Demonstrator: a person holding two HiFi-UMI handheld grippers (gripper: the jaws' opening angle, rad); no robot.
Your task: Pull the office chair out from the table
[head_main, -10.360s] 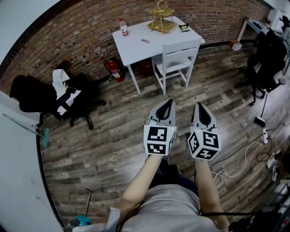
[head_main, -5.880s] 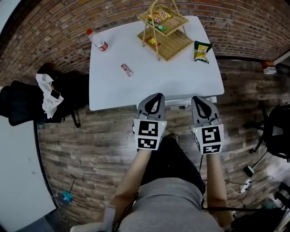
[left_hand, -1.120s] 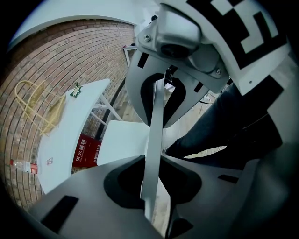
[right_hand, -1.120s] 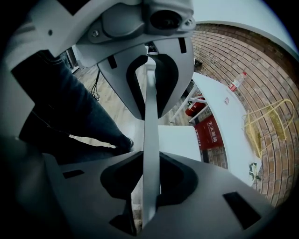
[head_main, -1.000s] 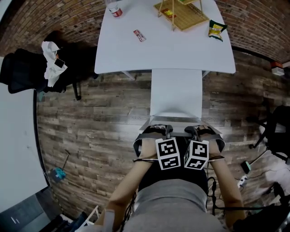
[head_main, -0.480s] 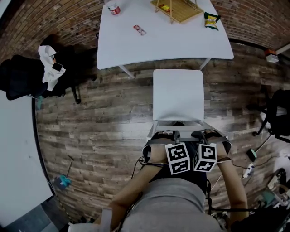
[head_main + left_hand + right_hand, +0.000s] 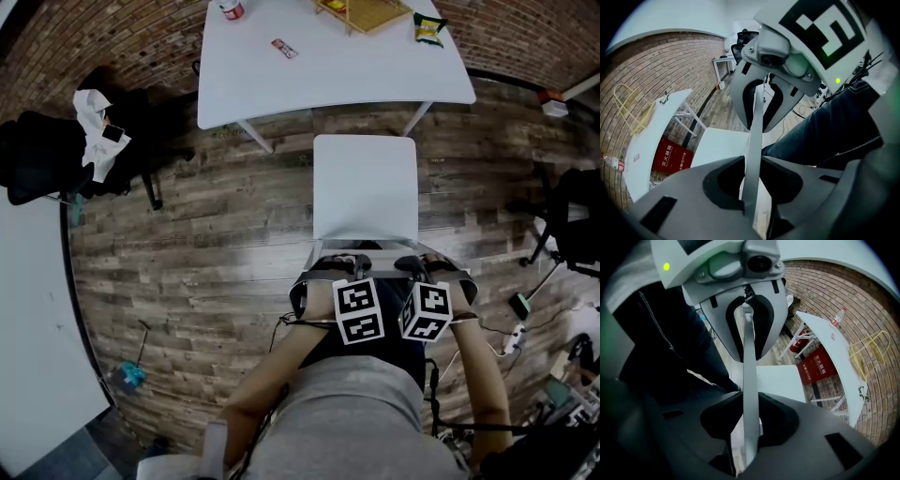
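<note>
A white chair [image 7: 364, 187] stands on the wood floor, its seat out from under the white table [image 7: 328, 75]. Both grippers grasp the thin top rail of its backrest [image 7: 373, 251] from above, close in front of my legs. My left gripper [image 7: 342, 269] is shut on the rail's left part and my right gripper [image 7: 417, 269] on its right part. In the left gripper view the rail [image 7: 754, 136] runs between the left gripper's [image 7: 751, 187] jaws toward the right gripper [image 7: 764, 93]. In the right gripper view the rail [image 7: 750, 371] sits between the right gripper's [image 7: 751, 427] jaws.
A black office chair [image 7: 56, 159] draped with white cloth stands at the left, and another black chair [image 7: 572, 211] at the right. A snack bag [image 7: 428, 28] and a wooden rack [image 7: 361, 11] lie on the table. Cables [image 7: 520, 309] trail over the floor at the right.
The white chair has slid back from the table toward me with both grippers on its backrest; a strip of floor now shows between seat and table edge.
</note>
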